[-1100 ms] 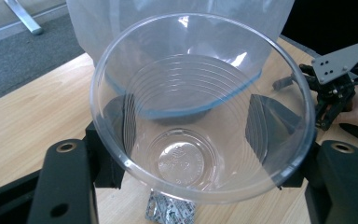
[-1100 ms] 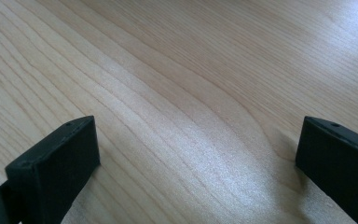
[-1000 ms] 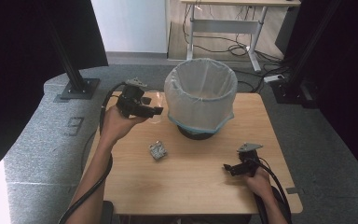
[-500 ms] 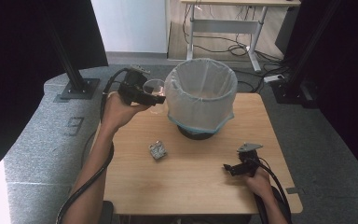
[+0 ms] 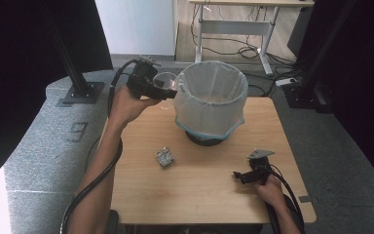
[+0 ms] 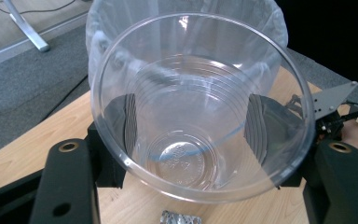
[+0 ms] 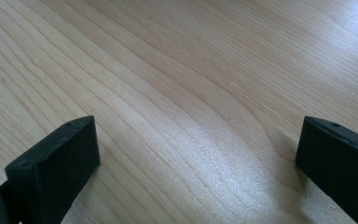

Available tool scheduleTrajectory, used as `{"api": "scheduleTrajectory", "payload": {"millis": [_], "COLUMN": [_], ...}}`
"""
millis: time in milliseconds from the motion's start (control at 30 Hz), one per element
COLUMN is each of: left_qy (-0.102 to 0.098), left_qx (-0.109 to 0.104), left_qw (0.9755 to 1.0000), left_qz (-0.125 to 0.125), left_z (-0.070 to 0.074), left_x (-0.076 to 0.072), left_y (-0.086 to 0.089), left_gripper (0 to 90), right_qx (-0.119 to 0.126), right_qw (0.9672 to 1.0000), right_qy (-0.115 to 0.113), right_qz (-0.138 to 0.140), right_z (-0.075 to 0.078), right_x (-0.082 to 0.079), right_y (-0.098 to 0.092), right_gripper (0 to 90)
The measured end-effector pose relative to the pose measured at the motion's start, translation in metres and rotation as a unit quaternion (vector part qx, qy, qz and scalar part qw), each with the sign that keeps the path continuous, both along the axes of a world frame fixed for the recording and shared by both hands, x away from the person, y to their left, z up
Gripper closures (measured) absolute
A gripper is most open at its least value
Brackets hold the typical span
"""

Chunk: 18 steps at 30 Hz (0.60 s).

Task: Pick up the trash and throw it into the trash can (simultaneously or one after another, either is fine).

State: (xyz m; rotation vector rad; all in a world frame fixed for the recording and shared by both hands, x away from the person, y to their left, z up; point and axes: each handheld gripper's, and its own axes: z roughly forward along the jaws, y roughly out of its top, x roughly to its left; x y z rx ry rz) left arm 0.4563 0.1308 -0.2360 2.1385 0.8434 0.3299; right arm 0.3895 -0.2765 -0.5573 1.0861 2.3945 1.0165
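My left claw grips a clear cup, jaws pressed on its sides, at the bin's far-left rim; the bin mouth lies just right of it. My right claw rests open, near right.

Glossy clear plastic cup, matt wood table

Clear cup hides bin behind.
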Motion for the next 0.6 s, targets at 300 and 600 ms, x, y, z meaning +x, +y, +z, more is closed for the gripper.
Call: {"api": "scheduleTrajectory", "payload": {"millis": [300, 600], "left_qy": [-0.001, 0.000], "left_qx": [0.002, 0.003], "left_qw": [1.0000, 1.0000], "left_qz": [-0.002, -0.004], "left_z": [0.014, 0.025], "left_x": [0.010, 0.021], "left_y": [-0.013, -0.027], "left_gripper": [34.8, 34.8], "right_qx": [0.000, 0.000], "right_qw": [1.0000, 1.0000], "right_qy": [0.000, -0.001], "right_qz": [0.001, 0.004], "right_z": [0.000, 0.000], "right_x": [0.000, 0.000], "right_y": [0.000, 0.000], "right_gripper": [0.0, 0.0]}}
